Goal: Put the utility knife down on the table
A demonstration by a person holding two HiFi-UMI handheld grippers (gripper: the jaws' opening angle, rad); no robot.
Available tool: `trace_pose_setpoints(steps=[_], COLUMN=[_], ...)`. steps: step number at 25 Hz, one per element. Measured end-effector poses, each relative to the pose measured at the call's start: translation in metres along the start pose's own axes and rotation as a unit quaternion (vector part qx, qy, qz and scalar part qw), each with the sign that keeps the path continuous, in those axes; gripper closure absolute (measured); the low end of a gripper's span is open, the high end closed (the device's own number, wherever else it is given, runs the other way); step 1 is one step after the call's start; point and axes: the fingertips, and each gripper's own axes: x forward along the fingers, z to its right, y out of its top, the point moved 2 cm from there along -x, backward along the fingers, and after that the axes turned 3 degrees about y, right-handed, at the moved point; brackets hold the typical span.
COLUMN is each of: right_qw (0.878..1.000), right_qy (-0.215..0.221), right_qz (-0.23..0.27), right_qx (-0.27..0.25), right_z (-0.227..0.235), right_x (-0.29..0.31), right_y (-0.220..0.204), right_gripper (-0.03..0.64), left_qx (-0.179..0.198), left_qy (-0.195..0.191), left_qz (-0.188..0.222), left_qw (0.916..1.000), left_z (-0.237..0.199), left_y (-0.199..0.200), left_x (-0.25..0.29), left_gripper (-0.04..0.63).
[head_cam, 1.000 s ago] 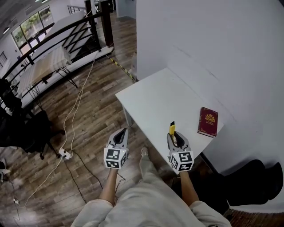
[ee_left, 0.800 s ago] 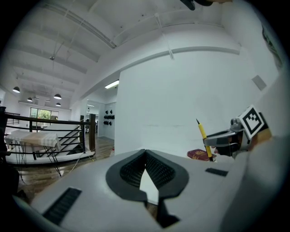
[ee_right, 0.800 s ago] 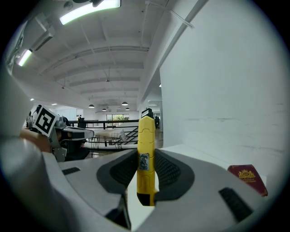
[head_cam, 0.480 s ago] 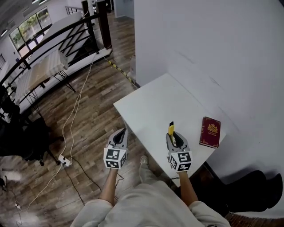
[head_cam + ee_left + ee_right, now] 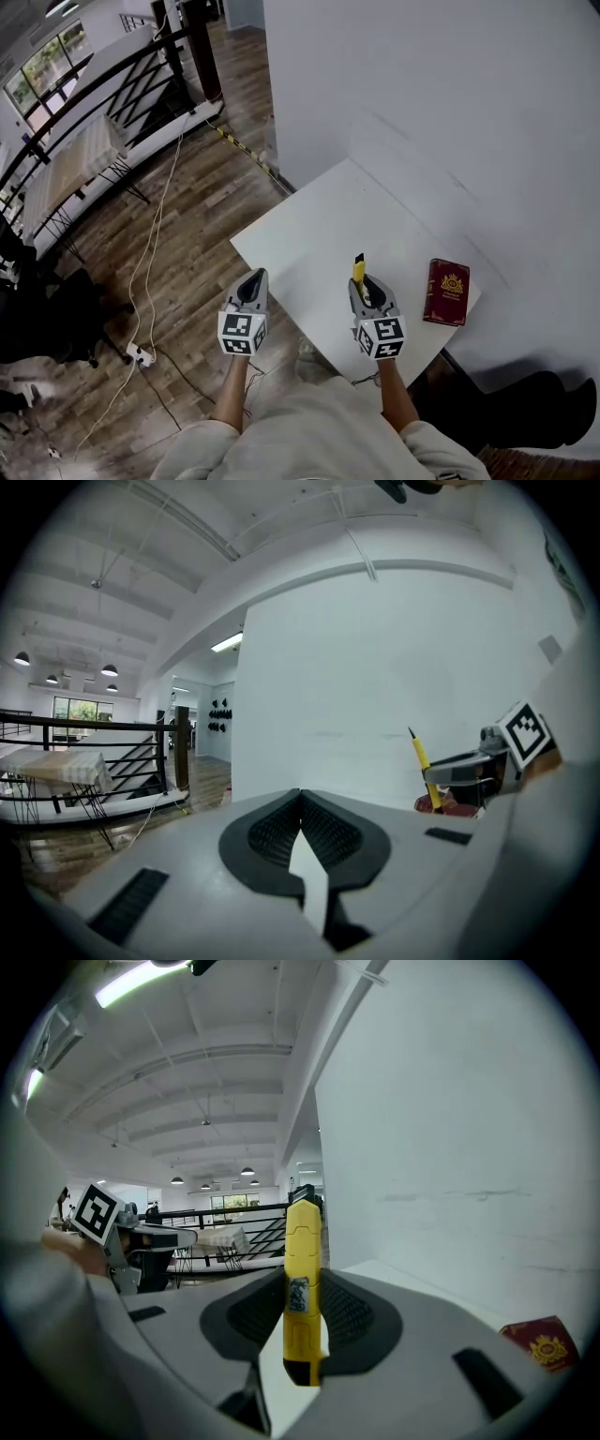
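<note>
while above table point(image 5: 314, 234), utility knife point(image 5: 302, 1283) upright between jaws of right gripper point(image 5: 362, 284)

Yellow utility knife point(image 5: 302, 1232), upright in right claw point(image 5: 302, 1283), seemingly above white table point(image 5: 309, 234).

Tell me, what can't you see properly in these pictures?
- Book title: too small in the head view; in the right gripper view the book is partly behind the right gripper.
- Knife label: print too small in the right gripper view.
- Blade: the knife's tip is too small in the head view to tell if it's out.
</note>
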Motion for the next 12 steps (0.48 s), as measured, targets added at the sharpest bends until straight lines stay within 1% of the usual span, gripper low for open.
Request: trace_pose_setpoints(steps=[7, 12], right_qw=[1.000, 0.999], right_qy=[0.004, 0.011], right_qz=[-0.008, -0.019], right_qx=[0.016, 0.024], right_z=[0.024, 0.027], right_x=[0.056, 0.078], right_y=[0.005, -0.002], right_gripper=[0.506, 0.506], left_qx=[-0.002, -0.004], left_qy=[0.006, 0.010], left_qz=[-0.012, -0.027], left_qw=[0.9999, 0.9996], left_z=[-0.024, -0.034], left_y=[0.005, -0.003], left_x=[0.049, 0.063], left_gripper=[0.589, 0.589])
